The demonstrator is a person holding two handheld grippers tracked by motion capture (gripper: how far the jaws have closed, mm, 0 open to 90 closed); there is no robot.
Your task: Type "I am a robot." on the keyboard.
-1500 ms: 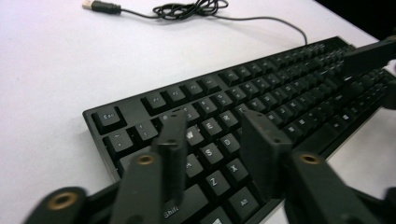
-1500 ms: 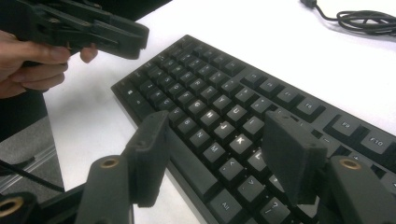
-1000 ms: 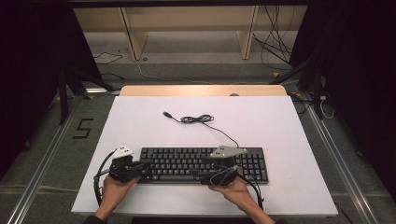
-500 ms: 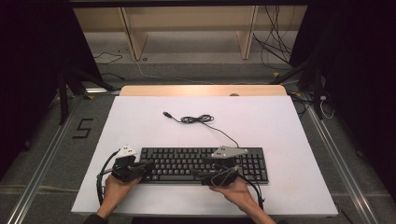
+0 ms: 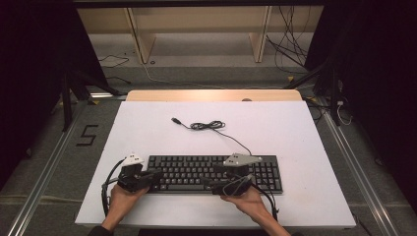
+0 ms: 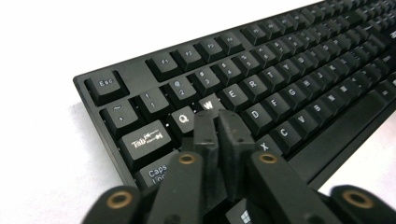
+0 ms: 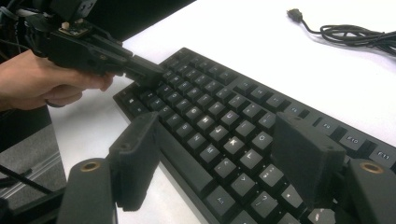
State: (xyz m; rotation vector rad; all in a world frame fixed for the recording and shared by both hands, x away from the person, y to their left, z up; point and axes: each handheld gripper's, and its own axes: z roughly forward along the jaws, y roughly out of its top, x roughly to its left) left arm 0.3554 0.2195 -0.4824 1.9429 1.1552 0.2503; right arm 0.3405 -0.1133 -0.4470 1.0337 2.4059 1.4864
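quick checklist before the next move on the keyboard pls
1. Keyboard lies flat on the white table, square to the person: ok.
2. Left tongs closed to a single tip for pressing, over the keys near W and A; they have just opened a hair, nothing between them: ok.
3. Whether that tip touches a key: cannot tell.
4. Right tongs stand wide over the keys on the right half, so pressing one key is doubtful; they have just been opening, no key between them: not ok.
5. Keyboard cable lies coiled behind the keyboard, away from both hands: ok.
6. USB plug lies loose on the table, unplugged: not ok if typing must register.
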